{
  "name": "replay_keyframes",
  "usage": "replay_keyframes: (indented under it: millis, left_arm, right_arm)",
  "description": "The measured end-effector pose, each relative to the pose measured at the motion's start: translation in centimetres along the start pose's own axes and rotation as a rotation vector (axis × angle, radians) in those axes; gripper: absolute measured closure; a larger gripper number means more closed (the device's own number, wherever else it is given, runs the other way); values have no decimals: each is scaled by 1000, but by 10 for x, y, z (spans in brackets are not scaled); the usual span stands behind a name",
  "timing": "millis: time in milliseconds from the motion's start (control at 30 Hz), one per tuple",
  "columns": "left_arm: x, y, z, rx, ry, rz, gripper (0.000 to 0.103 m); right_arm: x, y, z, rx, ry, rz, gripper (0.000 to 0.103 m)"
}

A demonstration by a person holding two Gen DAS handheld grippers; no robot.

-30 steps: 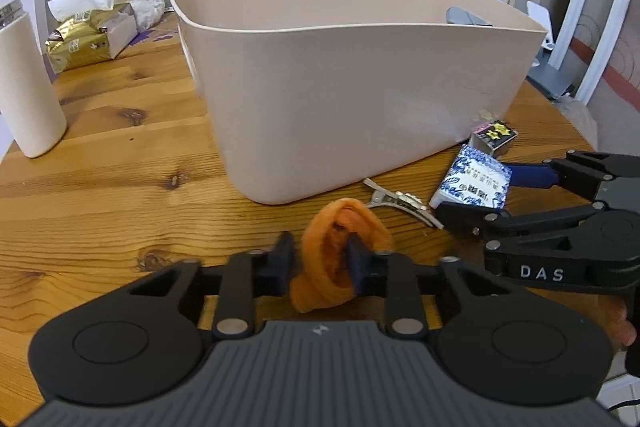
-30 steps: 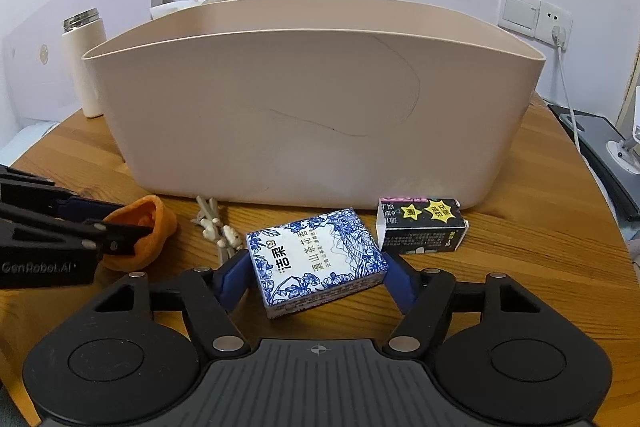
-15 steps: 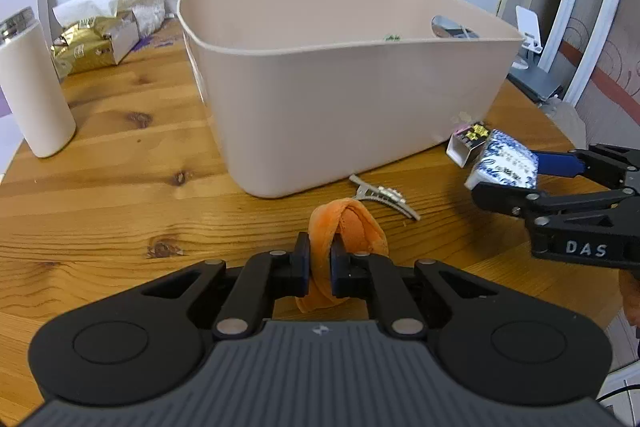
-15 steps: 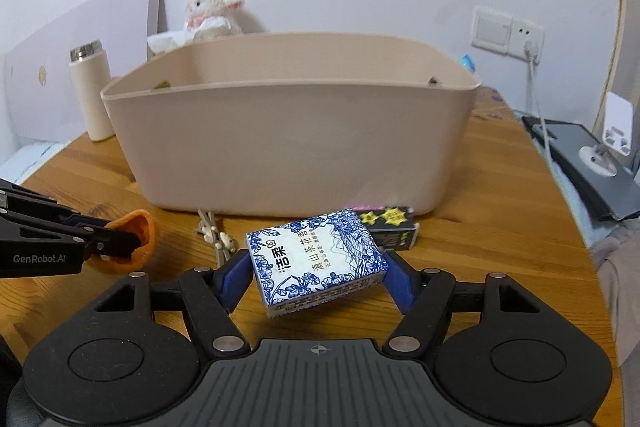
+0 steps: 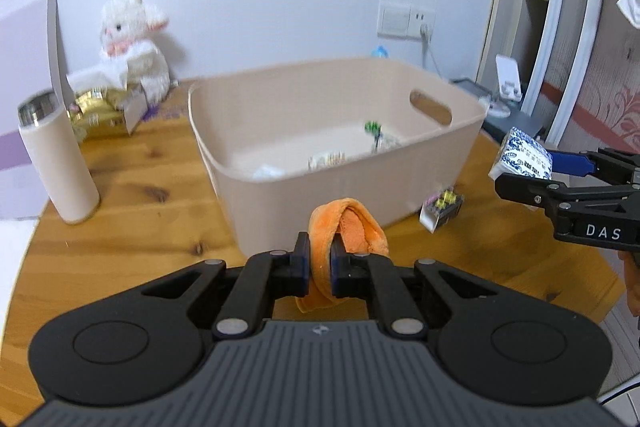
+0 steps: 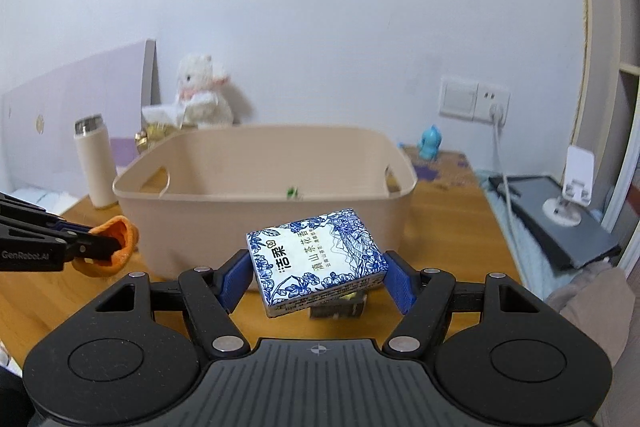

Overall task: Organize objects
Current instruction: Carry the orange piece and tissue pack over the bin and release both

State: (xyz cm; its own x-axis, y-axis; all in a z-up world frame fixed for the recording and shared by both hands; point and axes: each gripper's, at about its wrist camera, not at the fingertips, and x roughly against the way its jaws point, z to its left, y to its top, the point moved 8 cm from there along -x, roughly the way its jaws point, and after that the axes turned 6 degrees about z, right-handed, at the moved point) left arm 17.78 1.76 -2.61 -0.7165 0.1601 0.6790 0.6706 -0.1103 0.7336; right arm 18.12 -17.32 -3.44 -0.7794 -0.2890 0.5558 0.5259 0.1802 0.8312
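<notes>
bin [image 5: 280, 195]: beige, open-topped, handle slots in both end walls, set on a wooden table [image 5: 132, 187]; small items are seen blurred on its floor.
left gripper [image 5: 319, 263]: held above the table in front of the bin's near wall; its claw is pinched narrow on an orange scrunchie [image 5: 348, 227], which is lifted clear of the table.
right gripper [image 6: 316, 279]: raised in front of the bin, to the right of the left gripper; its blue pads are clamped on the ends of a blue-and-white tissue pack [image 6: 316, 259], which is held tilted in the air.
small box [image 5: 442, 207]: dark with yellow stars, laid on the table just beside the bin's near right corner.
flask [image 5: 56, 159]: cream, upright, left of the bin.
plush lamb [image 5: 134, 47]: behind the bin, against the wall.
</notes>
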Motion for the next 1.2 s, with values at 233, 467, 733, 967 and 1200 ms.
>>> replay_keyframes:
  millis: [233, 467, 733, 967, 1200]
  left_arm:
    - [22, 33, 0, -29, 32, -92, 92]
    - [20, 63, 6, -29, 66, -134, 92]
    - [-22, 92, 1, -49, 104, -107, 92]
    - [-83, 93, 7, -29, 149, -3, 92]
    - [-123, 80, 19, -11, 179, 113, 92]
  right_arm:
    - [14, 30, -9, 11, -14, -79, 36]
    - [11, 61, -12, 50, -37, -134, 36]
    - [-19, 86, -13, 48, -53, -103, 36]
    - [-60, 86, -9, 47, -60, -47, 36]
    - [-104, 75, -3, 103, -79, 45, 36]
